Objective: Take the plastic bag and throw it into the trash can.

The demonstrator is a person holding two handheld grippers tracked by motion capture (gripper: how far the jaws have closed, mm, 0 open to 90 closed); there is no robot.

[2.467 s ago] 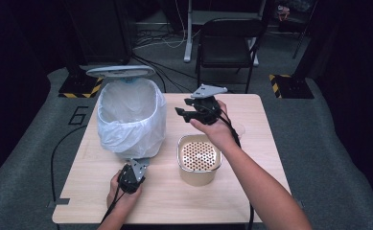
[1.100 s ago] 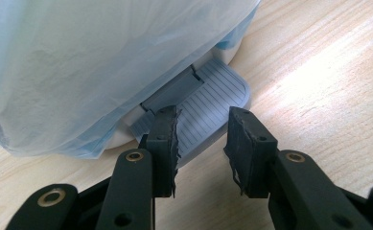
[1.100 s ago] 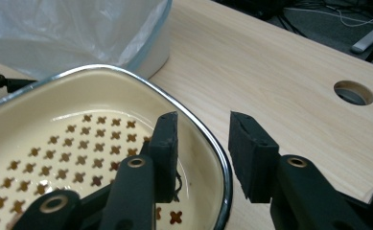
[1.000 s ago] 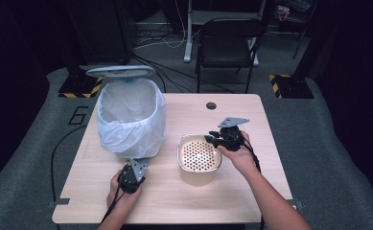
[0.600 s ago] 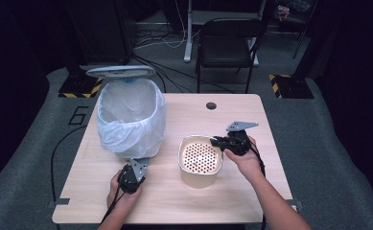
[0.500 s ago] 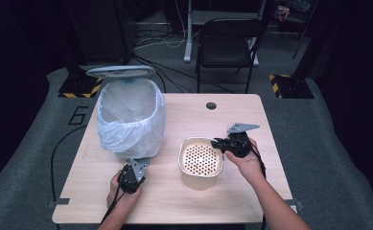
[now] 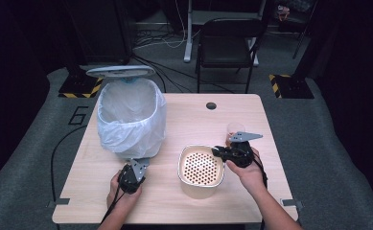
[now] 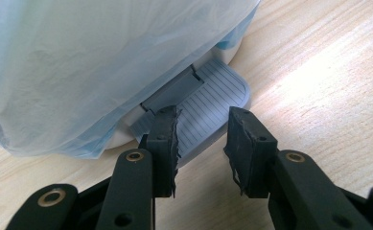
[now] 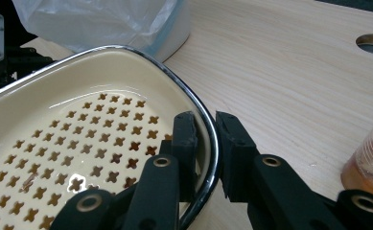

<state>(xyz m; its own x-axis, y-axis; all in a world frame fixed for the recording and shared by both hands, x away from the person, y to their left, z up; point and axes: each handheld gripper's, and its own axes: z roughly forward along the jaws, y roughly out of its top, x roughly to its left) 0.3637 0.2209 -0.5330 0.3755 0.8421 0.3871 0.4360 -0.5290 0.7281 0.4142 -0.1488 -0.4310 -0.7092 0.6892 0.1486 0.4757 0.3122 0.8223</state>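
The strainer (image 7: pixel 202 168), a cream bowl with a dark rim and cross-shaped holes in its floor, stands on the tabletop (image 7: pixel 189 120) at the near middle, a little right of centre. The right gripper (image 7: pixel 221 152) meets it at its right rim: in the right gripper view the rim (image 9: pixel 212 143) runs between the two fingers (image 9: pixel 186 139), one inside the bowl and one outside, closed in on the rim though a thin gap shows at the outer one. The person's right hand (image 7: pixel 246 170) holds that gripper from the near right. Just behind it, on the right part of the tabletop, stands a small clear cup (image 7: pixel 234 130) with something orange in it, apart from the strainer. To the left stands a bin (image 7: pixel 131 117) lined with a white bag, its lid (image 7: pixel 120 71) raised at the far side. At the bin's near foot is its ribbed grey pedal (image 8: pixel 208 108). The left gripper (image 8: pixel 203 139) points at that pedal, its fingers (image 8: pixel 165 139) spread apart and holding nothing; whether they touch the pedal cannot be told. The left hand (image 7: pixel 122 187) holds it near the tabletop's near edge, well apart from the strainer.
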